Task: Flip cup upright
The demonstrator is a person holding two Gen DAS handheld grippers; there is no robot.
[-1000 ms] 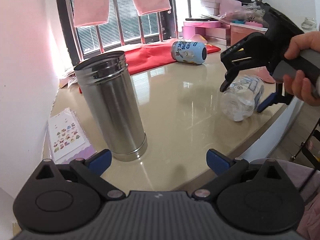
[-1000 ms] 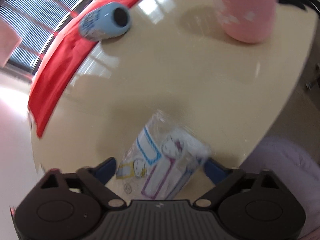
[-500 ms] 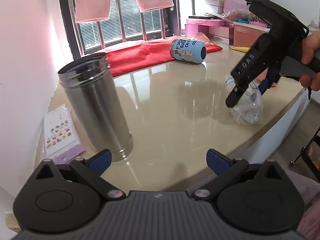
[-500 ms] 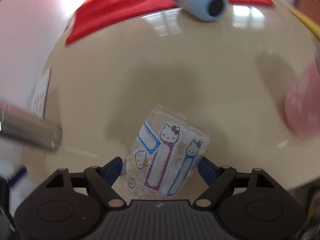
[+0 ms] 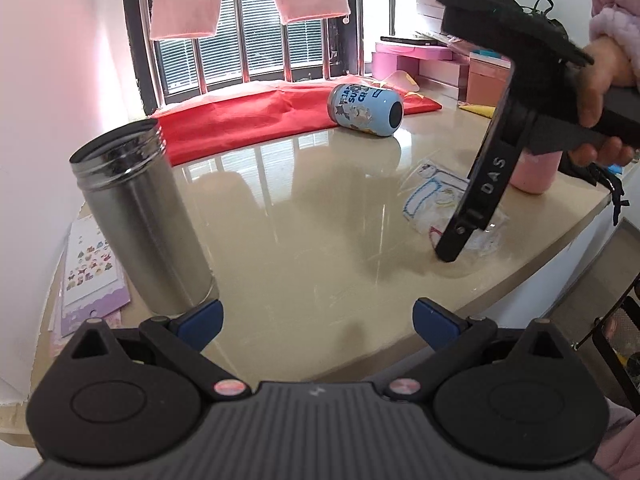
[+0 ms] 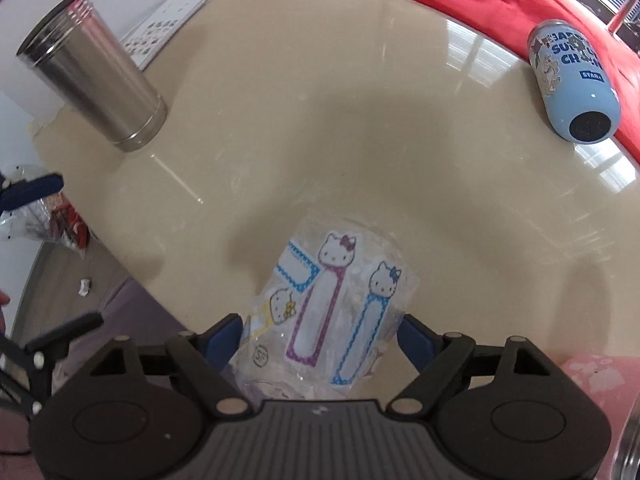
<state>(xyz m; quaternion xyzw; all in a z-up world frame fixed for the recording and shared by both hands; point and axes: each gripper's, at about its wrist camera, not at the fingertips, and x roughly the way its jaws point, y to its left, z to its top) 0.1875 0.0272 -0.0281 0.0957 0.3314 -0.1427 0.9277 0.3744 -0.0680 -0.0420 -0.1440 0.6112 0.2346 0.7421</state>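
A clear plastic cup with Hello Kitty stickers [image 6: 332,304] sits between the blue pads of my right gripper [image 6: 320,334], which is shut on it. In the left wrist view the cup [image 5: 432,204] stands near the table's right edge, with the right gripper [image 5: 476,216] pointing steeply down over it. The cup's base touches the tabletop or is just above it; I cannot tell which. My left gripper [image 5: 316,316] is open and empty near the table's front edge, close to a steel flask [image 5: 140,216].
A blue cartoon cup [image 5: 366,110] lies on its side on a red cloth [image 5: 260,116] at the back. A pink cup [image 5: 536,172] stands at the right. Sticker sheets [image 5: 90,260] lie at the left beside the upright steel flask [image 6: 96,72]. The table edge [image 5: 540,256] is just right of the clear cup.
My right gripper has swung from level to pointing steeply down, turning the clear cup from lying on its side towards standing on the table. The left gripper has drawn back slightly.
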